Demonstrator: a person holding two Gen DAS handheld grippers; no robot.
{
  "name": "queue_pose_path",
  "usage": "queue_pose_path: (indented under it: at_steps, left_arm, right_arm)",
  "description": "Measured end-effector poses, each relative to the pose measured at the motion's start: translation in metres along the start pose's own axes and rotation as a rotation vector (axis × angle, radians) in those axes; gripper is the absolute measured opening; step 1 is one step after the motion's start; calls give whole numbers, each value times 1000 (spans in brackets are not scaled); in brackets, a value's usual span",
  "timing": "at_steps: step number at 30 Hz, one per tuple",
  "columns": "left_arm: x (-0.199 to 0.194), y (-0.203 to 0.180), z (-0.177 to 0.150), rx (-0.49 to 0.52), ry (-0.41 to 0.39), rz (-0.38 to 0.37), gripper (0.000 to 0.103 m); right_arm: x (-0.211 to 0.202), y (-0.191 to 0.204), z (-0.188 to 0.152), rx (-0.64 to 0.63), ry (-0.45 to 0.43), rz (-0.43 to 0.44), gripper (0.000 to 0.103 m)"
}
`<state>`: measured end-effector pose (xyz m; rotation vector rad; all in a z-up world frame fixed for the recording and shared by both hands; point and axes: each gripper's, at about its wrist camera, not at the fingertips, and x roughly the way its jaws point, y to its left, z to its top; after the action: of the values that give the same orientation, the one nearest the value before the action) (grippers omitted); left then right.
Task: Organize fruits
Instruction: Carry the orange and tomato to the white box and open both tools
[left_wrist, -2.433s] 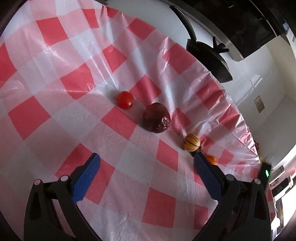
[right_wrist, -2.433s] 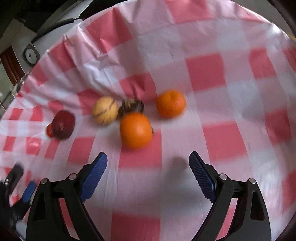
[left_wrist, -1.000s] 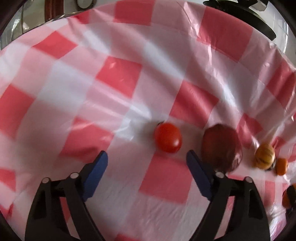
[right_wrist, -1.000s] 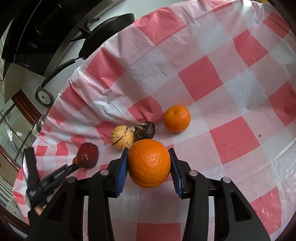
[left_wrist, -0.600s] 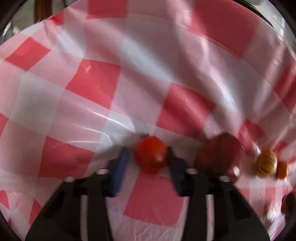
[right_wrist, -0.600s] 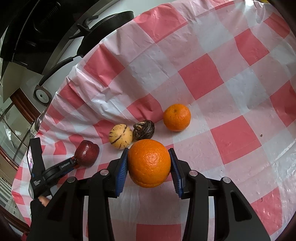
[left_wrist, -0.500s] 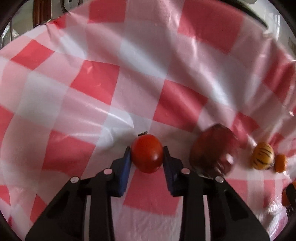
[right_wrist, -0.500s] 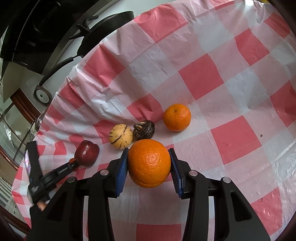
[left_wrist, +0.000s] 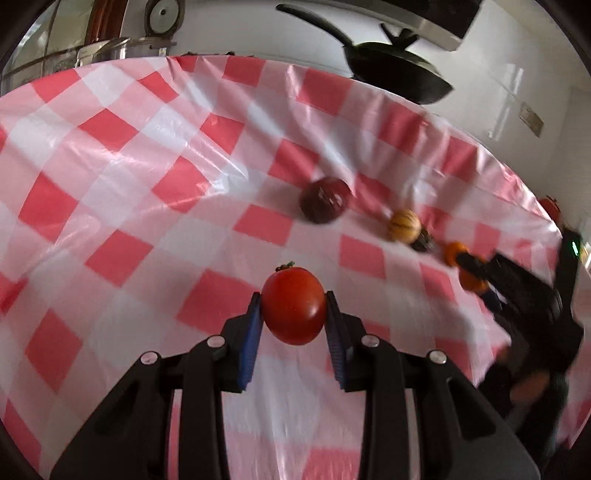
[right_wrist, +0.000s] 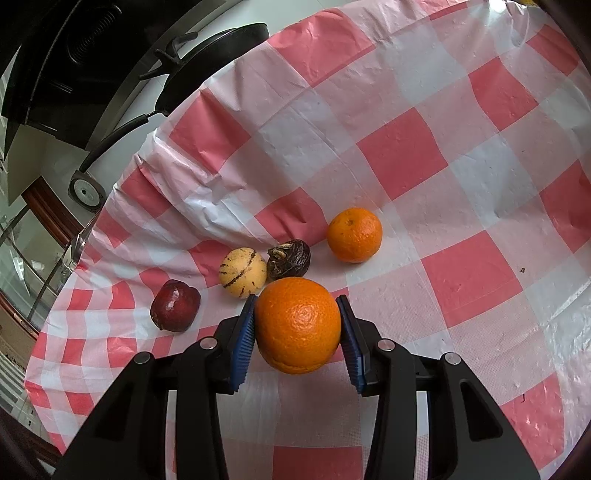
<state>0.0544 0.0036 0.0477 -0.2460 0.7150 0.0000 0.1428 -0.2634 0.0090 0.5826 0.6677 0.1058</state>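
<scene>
My left gripper (left_wrist: 293, 314) is shut on a red tomato (left_wrist: 293, 306) and holds it above the checked cloth. My right gripper (right_wrist: 297, 328) is shut on a large orange (right_wrist: 297, 325). On the cloth beyond it lie a small orange (right_wrist: 354, 234), a dark wrinkled fruit (right_wrist: 289, 258), a yellow striped fruit (right_wrist: 242, 272) and a dark red fruit (right_wrist: 175, 304). The left wrist view shows the dark red fruit (left_wrist: 324, 199), the yellow striped fruit (left_wrist: 403, 230), the small orange (left_wrist: 453, 252) and the right gripper (left_wrist: 476, 280) holding its orange at the right.
A red-and-white checked tablecloth (left_wrist: 147, 192) covers the table. A black pan (left_wrist: 391, 74) stands past the far edge, also in the right wrist view (right_wrist: 207, 62). Steel pots (left_wrist: 107, 50) stand at the back left. The table edge runs along the left in the right wrist view.
My left gripper has lifted the tomato off the cloth and pulled back from the other fruits. My right gripper holds the large orange still.
</scene>
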Motion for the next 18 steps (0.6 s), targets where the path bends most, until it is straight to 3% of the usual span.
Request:
queue_pose_path:
  at_steps: [6,13,18]
  left_arm:
    - [-1,5,2,26,-53,-30,33]
    - [9,19,6,-29,-29,-37,33]
    - [7,25,8,-54,-64,-43,33]
  right_arm:
    - [1,0,0,0,0,3,43]
    - [1,-1,0,-2,3,-1,43]
    - [0,-1,0,2,7,-6,43]
